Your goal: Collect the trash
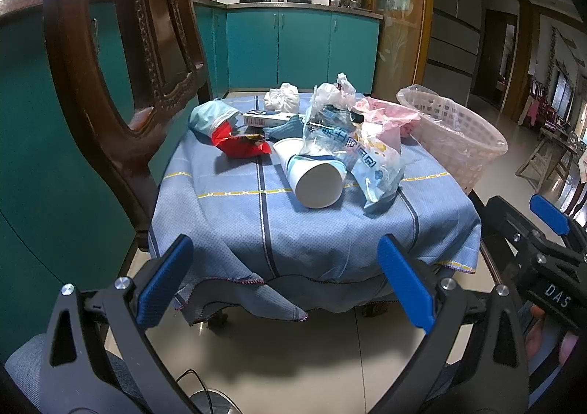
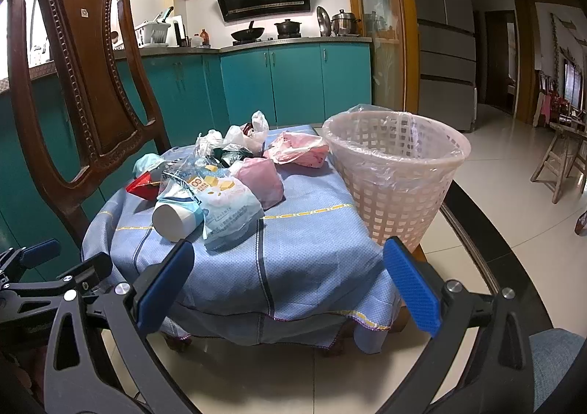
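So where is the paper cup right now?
The paper cup lies on its side on the blue tablecloth, at the near edge of the trash pile, against the blue snack bag, left of the lined basket.

Dim bluish indoor light, window glare upper left, fisheye-bent dark edges.

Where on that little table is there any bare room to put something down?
The near part of the blue cloth is bare, from the tipped paper cup to the front edge. A patch before the basket is free. The far left, around the red wrapper, is crowded.
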`<action>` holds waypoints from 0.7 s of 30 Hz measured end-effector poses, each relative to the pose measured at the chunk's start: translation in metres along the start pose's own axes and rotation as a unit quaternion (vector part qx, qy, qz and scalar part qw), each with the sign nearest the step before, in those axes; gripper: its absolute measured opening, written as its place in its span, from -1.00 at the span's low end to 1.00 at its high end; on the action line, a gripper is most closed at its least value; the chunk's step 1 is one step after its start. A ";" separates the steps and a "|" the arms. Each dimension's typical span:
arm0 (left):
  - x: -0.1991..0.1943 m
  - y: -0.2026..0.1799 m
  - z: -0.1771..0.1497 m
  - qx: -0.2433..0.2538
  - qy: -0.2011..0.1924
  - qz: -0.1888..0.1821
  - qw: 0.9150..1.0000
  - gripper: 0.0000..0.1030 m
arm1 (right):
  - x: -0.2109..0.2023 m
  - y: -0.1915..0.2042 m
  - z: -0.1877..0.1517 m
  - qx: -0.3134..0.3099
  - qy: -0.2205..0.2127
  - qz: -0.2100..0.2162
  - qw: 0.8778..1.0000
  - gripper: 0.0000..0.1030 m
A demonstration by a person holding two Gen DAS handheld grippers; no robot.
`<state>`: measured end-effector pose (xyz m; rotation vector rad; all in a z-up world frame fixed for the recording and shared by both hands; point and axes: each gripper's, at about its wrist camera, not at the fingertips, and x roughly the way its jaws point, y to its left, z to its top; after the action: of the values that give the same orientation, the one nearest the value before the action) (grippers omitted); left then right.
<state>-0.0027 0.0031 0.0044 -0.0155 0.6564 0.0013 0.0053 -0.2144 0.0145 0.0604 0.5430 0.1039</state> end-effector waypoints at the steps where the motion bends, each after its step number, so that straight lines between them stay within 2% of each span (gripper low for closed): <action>1: 0.000 0.000 0.000 0.001 0.000 0.001 1.000 0.94 | 0.000 0.000 0.000 0.000 0.000 0.000 1.000 0.95; 21: 0.003 0.000 -0.002 -0.003 0.003 0.000 1.000 0.94 | -0.004 0.006 0.000 -0.006 -0.005 0.001 1.000 0.95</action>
<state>-0.0014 0.0035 0.0006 -0.0215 0.6631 0.0033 0.0017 -0.2091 0.0166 0.0496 0.5320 0.1093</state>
